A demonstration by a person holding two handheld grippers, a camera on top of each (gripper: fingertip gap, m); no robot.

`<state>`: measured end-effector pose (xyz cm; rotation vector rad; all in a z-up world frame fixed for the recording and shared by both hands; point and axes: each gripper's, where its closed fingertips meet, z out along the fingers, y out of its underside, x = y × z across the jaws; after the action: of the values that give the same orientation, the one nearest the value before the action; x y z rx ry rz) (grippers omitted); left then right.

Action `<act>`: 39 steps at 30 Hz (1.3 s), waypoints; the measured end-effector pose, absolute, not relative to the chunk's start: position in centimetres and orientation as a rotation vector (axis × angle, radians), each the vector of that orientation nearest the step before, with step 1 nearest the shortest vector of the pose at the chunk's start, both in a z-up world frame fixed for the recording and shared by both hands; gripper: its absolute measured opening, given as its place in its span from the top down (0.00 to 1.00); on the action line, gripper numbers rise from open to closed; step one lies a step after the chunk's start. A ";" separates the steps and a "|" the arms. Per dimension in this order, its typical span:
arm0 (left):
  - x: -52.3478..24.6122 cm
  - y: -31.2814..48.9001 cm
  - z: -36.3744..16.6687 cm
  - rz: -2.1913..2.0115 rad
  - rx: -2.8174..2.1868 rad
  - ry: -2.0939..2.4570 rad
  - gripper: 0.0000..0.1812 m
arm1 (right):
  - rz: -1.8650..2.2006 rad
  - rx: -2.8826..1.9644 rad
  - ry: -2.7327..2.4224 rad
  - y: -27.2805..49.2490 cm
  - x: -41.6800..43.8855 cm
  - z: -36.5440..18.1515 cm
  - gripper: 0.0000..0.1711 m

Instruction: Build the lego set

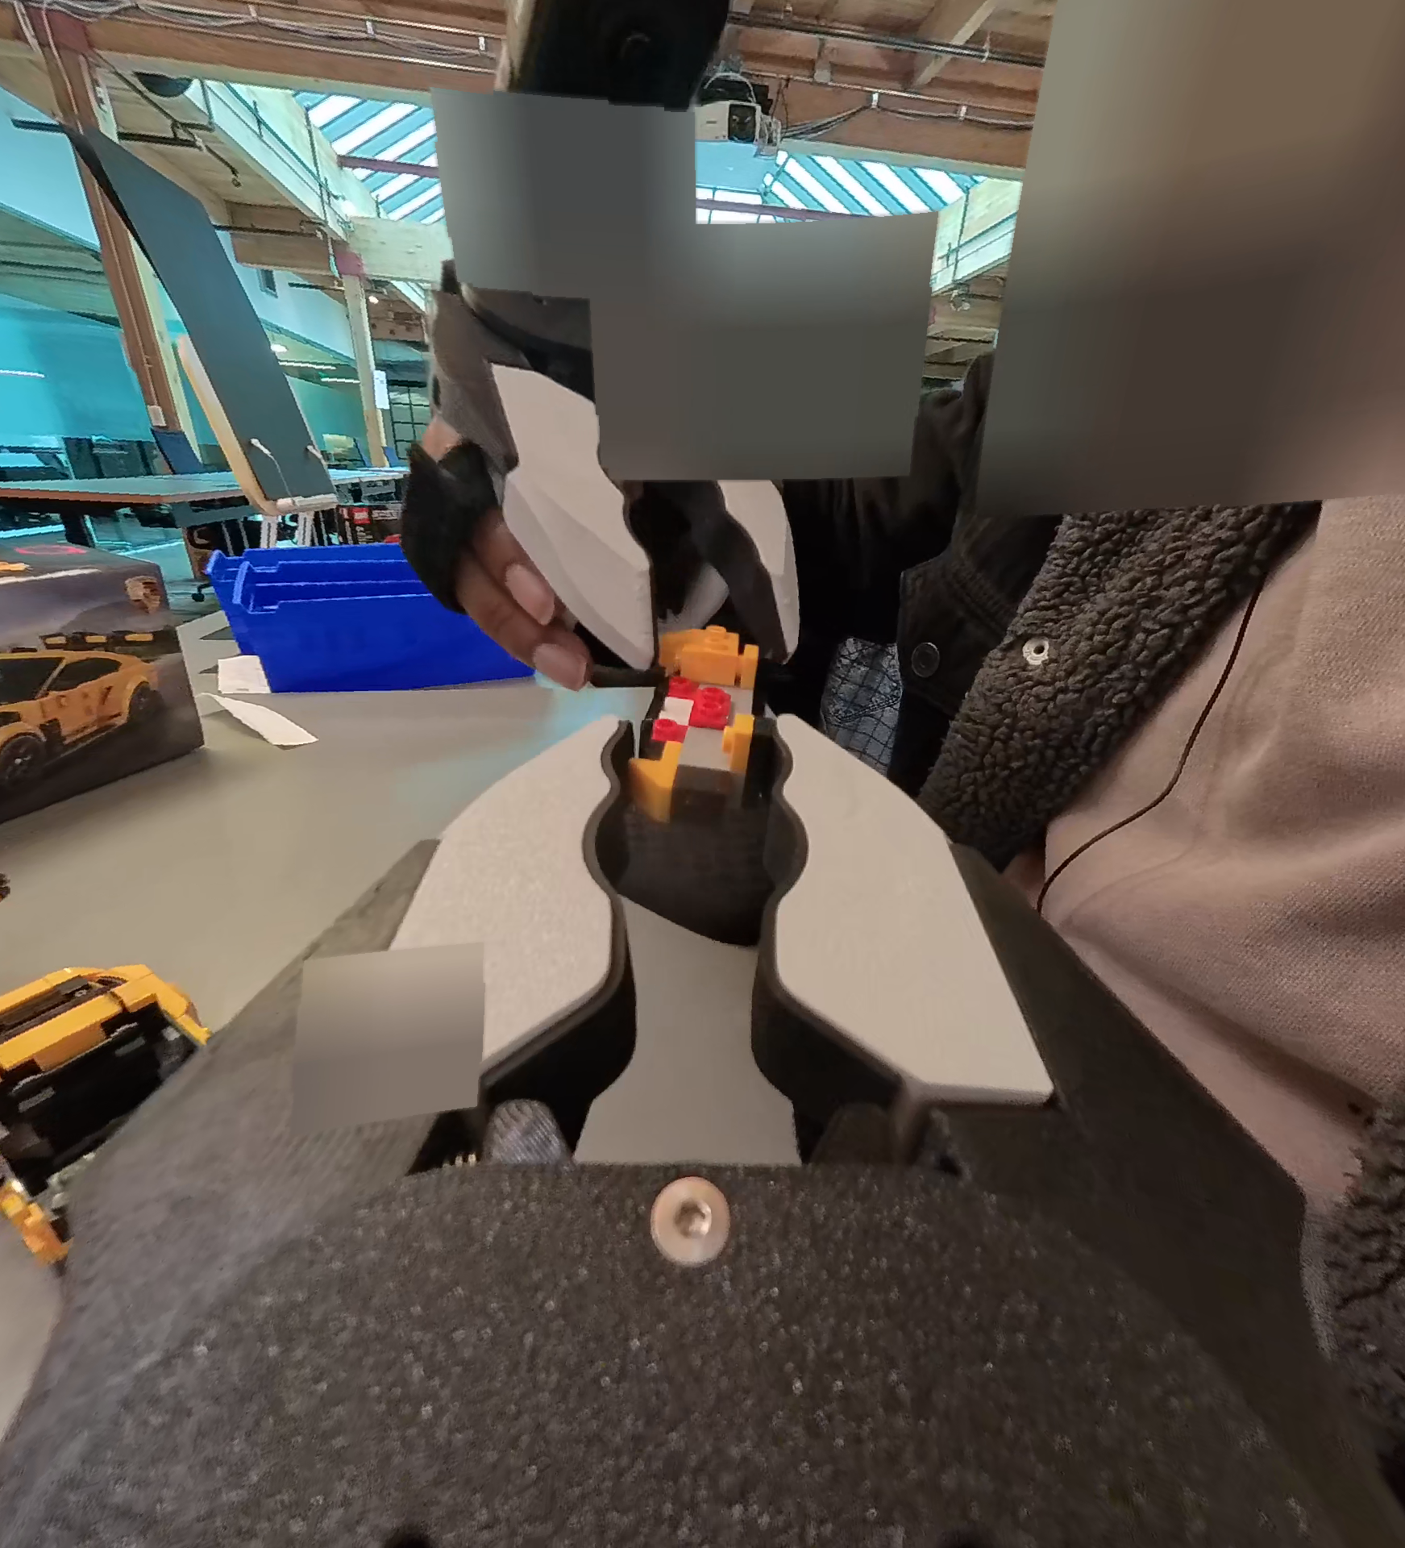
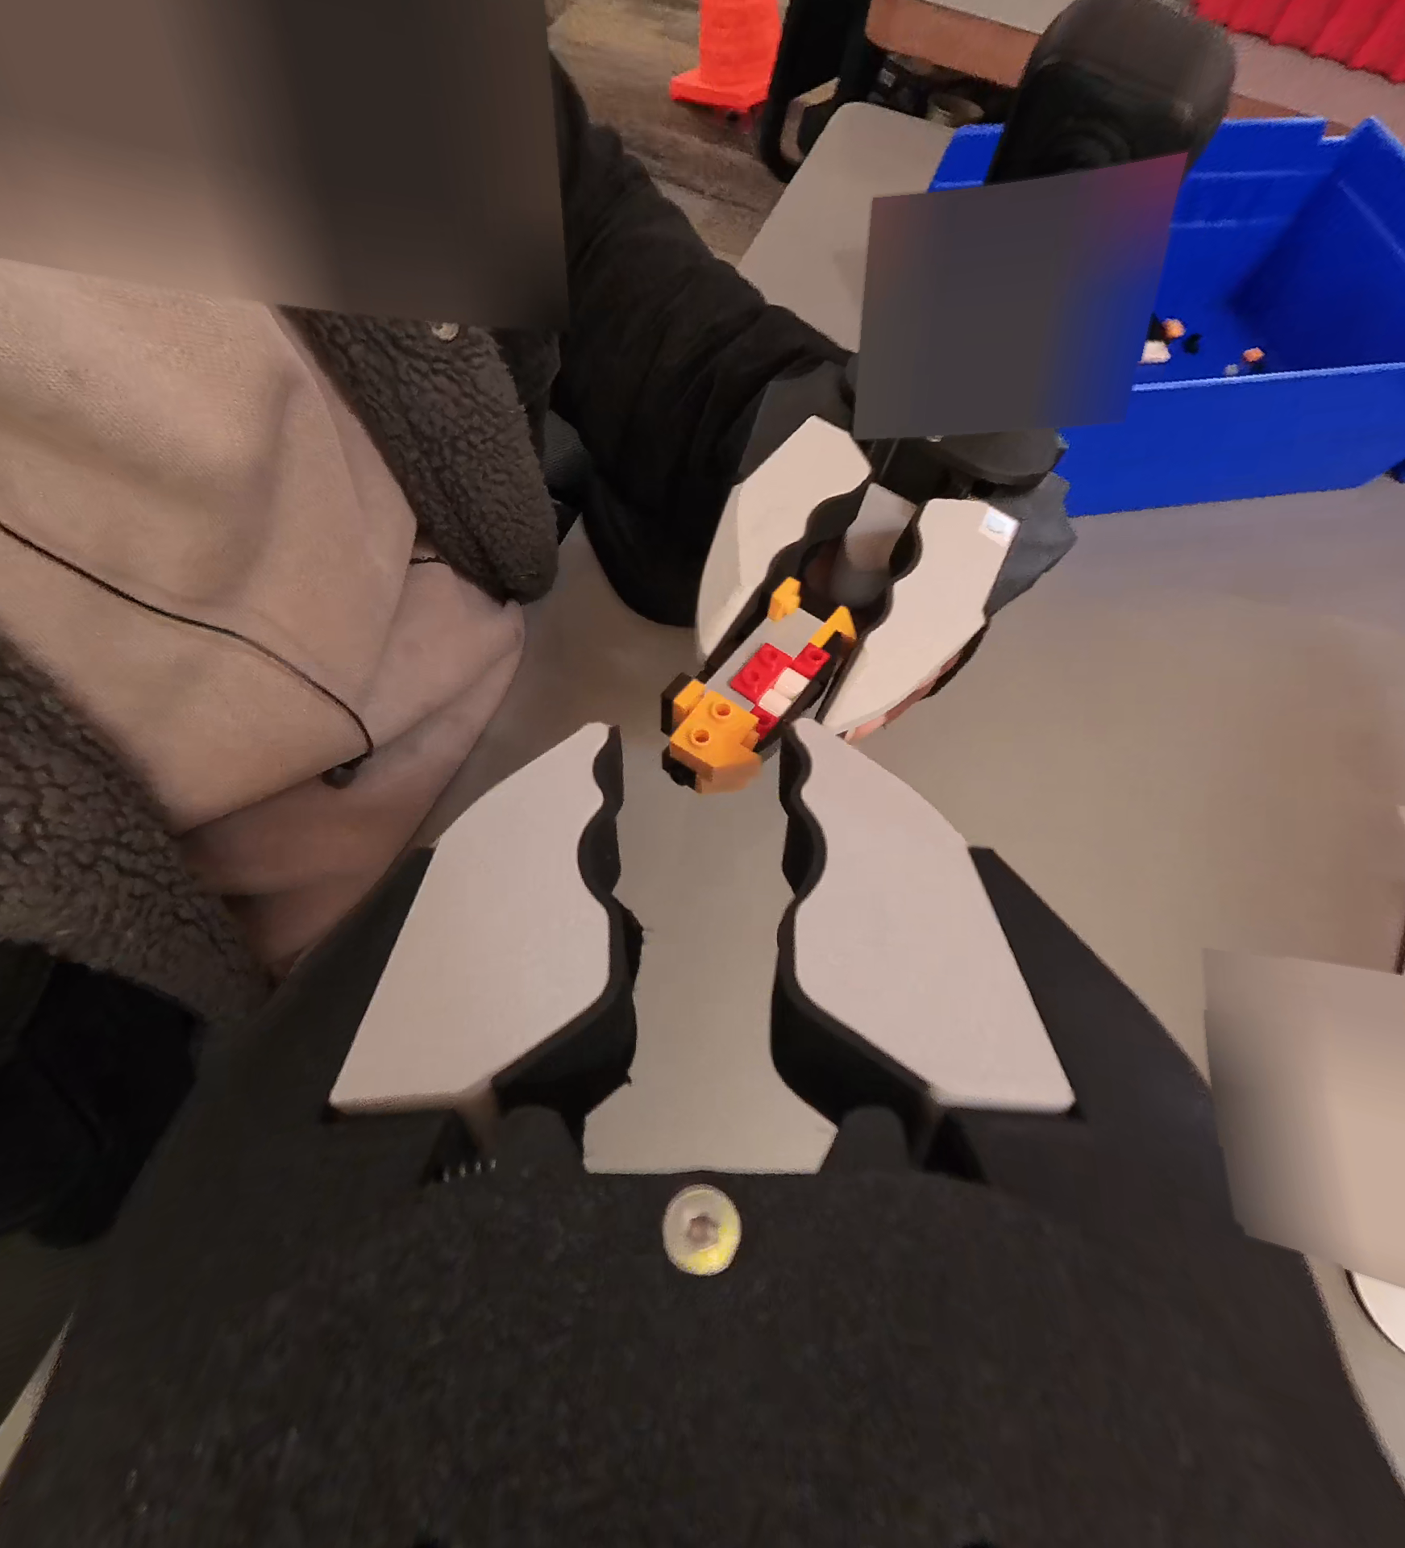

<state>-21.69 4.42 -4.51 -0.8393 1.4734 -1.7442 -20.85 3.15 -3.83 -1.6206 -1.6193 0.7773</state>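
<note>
Between the left gripper's (image 1: pixel 694 754) closed-in fingers sits a yellow, red and black lego assembly (image 1: pixel 703 729); the right gripper (image 2: pixel 703 745), parted and empty, hovers at its tip.

The left gripper (image 1: pixel 694 754) clamps a small brick assembly (image 1: pixel 703 737) of yellow, red, white and black pieces. The right gripper (image 1: pixel 686 637) meets its far end. On the grey counter (image 1: pixel 263 821), a yellow Lego car (image 1: pixel 37 1081) sits near left, blue bins (image 1: pixel 364 616) farther back.
</note>
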 end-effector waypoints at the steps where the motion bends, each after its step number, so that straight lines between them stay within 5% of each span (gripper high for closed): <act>1: -21.7 4.5 -4.5 -1.738 -0.842 1.468 0.84 | 0.761 -1.623 -1.586 3.4 -20.8 -3.7 0.78; 10: -21.2 5.7 -4.6 -1.659 -0.894 1.424 0.84 | 0.611 -1.721 -1.295 5.4 -20.9 -4.6 0.72; 20: -21.0 6.2 -4.5 -1.633 -0.908 1.396 0.84 | 0.566 -1.691 -1.188 6.0 -20.9 -4.3 0.83; 39: -21.0 7.0 -3.9 -1.610 -0.927 1.332 0.84 | 0.523 -1.649 -1.118 6.9 -20.7 -3.7 0.84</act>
<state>-21.04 6.97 -3.90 -0.9266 1.3320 -1.6097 -20.72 6.87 -3.72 -1.6488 -1.1180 0.5229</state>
